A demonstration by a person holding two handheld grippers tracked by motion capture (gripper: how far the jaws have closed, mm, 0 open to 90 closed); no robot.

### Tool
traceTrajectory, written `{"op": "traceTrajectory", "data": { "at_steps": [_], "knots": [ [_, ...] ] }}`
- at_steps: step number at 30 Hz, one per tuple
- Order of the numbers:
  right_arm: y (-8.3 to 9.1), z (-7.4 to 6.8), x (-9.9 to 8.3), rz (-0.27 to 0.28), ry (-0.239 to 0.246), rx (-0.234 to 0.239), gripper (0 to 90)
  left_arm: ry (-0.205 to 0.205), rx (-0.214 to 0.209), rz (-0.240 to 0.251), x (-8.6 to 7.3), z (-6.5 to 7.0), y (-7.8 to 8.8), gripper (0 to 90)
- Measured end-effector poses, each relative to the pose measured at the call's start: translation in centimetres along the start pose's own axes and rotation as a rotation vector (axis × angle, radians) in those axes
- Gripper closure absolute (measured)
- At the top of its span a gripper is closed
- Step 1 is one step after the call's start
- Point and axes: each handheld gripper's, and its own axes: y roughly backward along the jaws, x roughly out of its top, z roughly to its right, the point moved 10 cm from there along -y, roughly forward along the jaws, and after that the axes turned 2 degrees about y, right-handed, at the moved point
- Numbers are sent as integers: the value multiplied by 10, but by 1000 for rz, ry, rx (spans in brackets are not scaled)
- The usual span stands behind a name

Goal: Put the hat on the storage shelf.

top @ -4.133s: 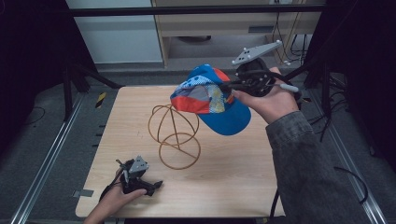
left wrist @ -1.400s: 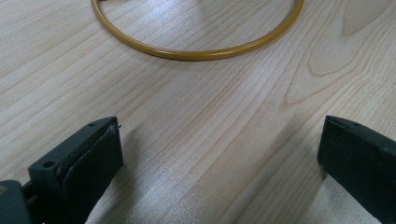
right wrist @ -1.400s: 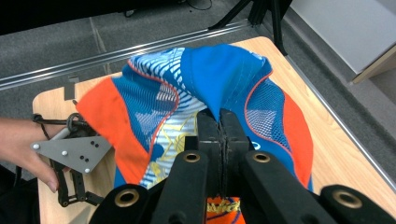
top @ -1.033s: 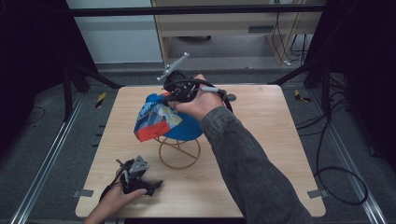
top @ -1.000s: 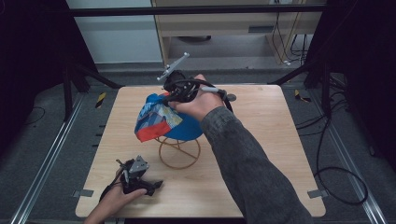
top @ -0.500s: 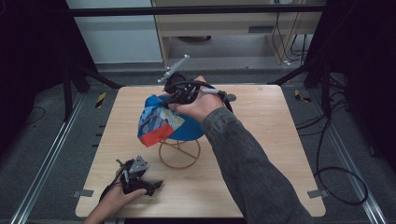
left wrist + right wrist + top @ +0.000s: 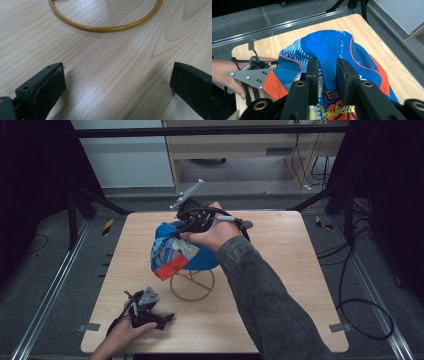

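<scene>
Cap (image 7: 182, 252) sits draped over the gold wire stand (image 7: 192, 284), a little toward the far edge from the tabletop (image 7: 280, 285) centre. Brim, orange and patterned, hangs toward the near-left corner; blue crown faces the far-right side. So the cap's long axis runs roughly corner to corner, near-left to far-right.

Right gripper (image 7: 192, 222) is at the far side of the crown, reaching in from the far edge and pointing toward the near-left corner, along that same axis. In the right gripper view its jaws have just been opening: a narrow gap now, with a raised fold of blue cloth (image 7: 328, 57) standing between them. The pads look slack on the fold rather than pinching it, though contact on the inner faces is hard to judge.

Left gripper (image 7: 145, 307) rests on the wood near the near-left corner, jaws spread wide and holding nothing, aimed at the stand's base ring (image 7: 105, 26), well apart from the cap.

Right hand (image 7: 212, 232) is by far the nearer. My read: the next move is a clean pull-back toward the far edge, clear of the fold, without dragging the cap off.
</scene>
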Motion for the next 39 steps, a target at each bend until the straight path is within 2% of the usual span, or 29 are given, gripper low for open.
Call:
{"op": "traceTrajectory", "data": {
  "at_steps": [8, 13, 17, 27, 34, 36, 39],
  "knots": [
    [3, 3, -1, 9, -19, -4, 615, 1, 0, 1, 0, 0, 0, 0],
    [5, 7, -3, 9, -38, -21, 532, 0, 1, 0, 0, 0, 0, 0],
    [14, 4, 0, 39, -39, -34, 479, 1, 0, 0, 0, 0, 0, 0],
    [27, 8, -9, 52, -61, -72, 356, 1, 1, 1, 0, 0, 0, 0],
    [44, 12, -14, 90, -74, -112, 195, 1, 1, 1, 0, 0, 0, 0],
    [49, 16, -16, 106, -91, -138, 117, 1, 1, 1, 0, 0, 0, 0],
    [57, 23, -21, 116, -117, -166, 72, 1, 3, 1, 1, 0, 0, 0]
  ]
}}
